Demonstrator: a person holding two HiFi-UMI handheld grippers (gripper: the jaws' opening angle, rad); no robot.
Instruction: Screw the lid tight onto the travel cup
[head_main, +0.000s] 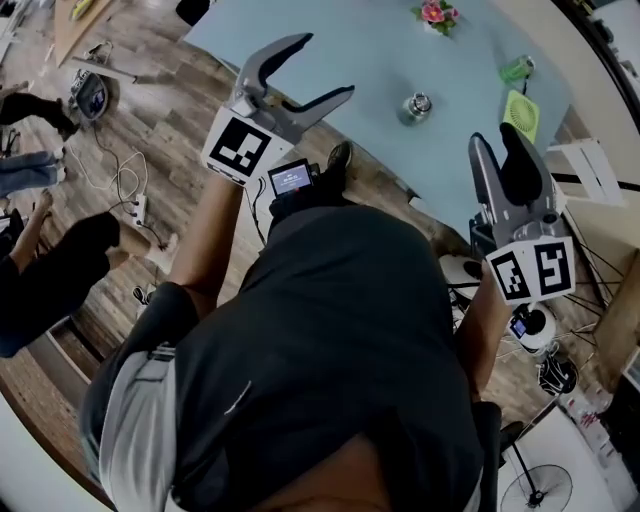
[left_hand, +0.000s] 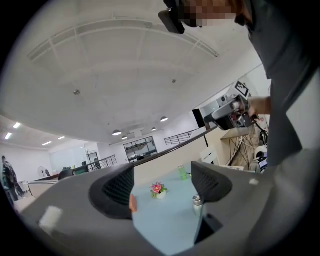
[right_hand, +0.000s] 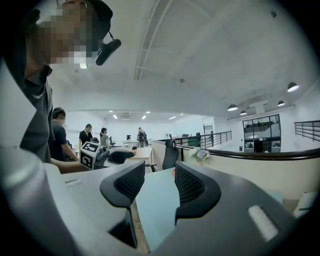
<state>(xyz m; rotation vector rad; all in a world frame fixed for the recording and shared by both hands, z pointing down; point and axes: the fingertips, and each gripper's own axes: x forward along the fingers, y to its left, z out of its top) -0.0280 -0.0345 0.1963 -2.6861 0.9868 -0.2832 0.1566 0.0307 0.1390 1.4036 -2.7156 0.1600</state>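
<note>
Left claw (head_main: 322, 67) and right claw (head_main: 495, 137) both gape wide, holding nothing. The head and left gripper views show the travel cup (head_main: 417, 105) upright on the blue surface (head_main: 400, 50). The right gripper view instead shows people (right_hand: 87, 135) at distant desks.

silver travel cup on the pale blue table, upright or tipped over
Upright: the silver travel cup stands on its base on the pale blue table, top end up.

Table (head_main: 370, 50): near and left stretches bare, open to approach from the front edge.
Obstacles, all on the right half: travel cup (head_main: 417, 105) standing alone; flower pot (head_main: 437, 14) by the far edge; green can (head_main: 517, 68) and green ribbed object (head_main: 520, 105) near the right edge. Clear gaps separate them.
</note>
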